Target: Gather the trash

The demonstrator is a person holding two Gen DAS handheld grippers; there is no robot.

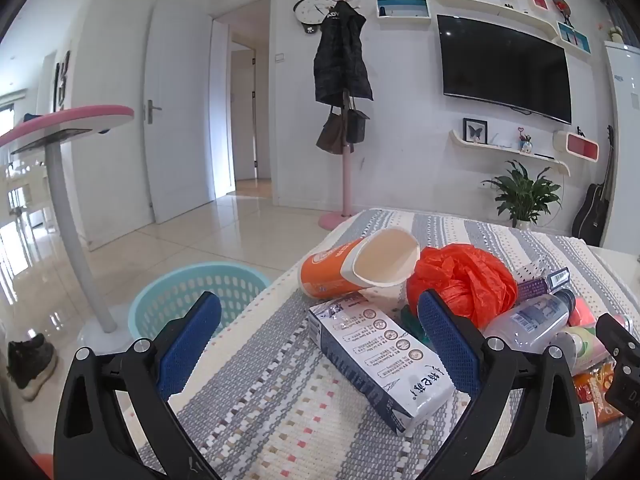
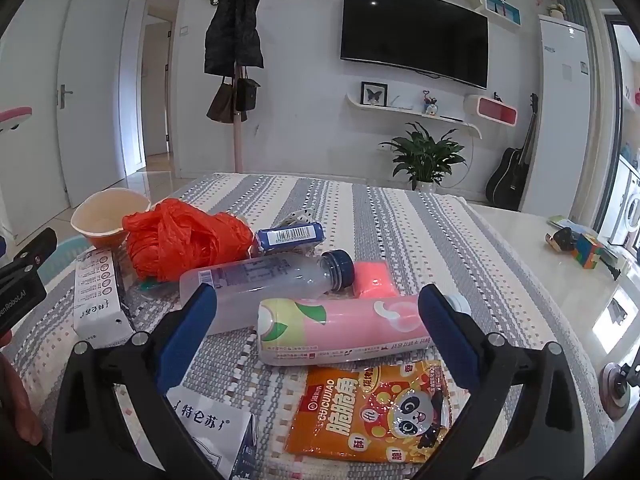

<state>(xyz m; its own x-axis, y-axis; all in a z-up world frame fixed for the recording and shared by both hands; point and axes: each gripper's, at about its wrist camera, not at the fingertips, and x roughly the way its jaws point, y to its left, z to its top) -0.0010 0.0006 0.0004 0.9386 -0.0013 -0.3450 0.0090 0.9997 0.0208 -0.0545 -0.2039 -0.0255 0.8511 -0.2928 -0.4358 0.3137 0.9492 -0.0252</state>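
The left gripper (image 1: pixel 320 336) hangs with its 2 fingers spread wide over the milk carton (image 1: pixel 380 360), gripping nothing. Behind the carton lie the orange paper cup (image 1: pixel 360 264) and red plastic bag (image 1: pixel 464 276); left of it, on the floor, stands the blue basket (image 1: pixel 160 300). The right gripper (image 2: pixel 320 326), also apart, straddles the pink bottle (image 2: pixel 340 330), right of the carton.

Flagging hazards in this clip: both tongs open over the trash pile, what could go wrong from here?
The left tongs straddle the milk carton, which touches the tipped paper cup; lifting may roll it off the table edge. The right tongs frame the pink bottle, lying round and close against the clear bottle; it could slip or drag that along.
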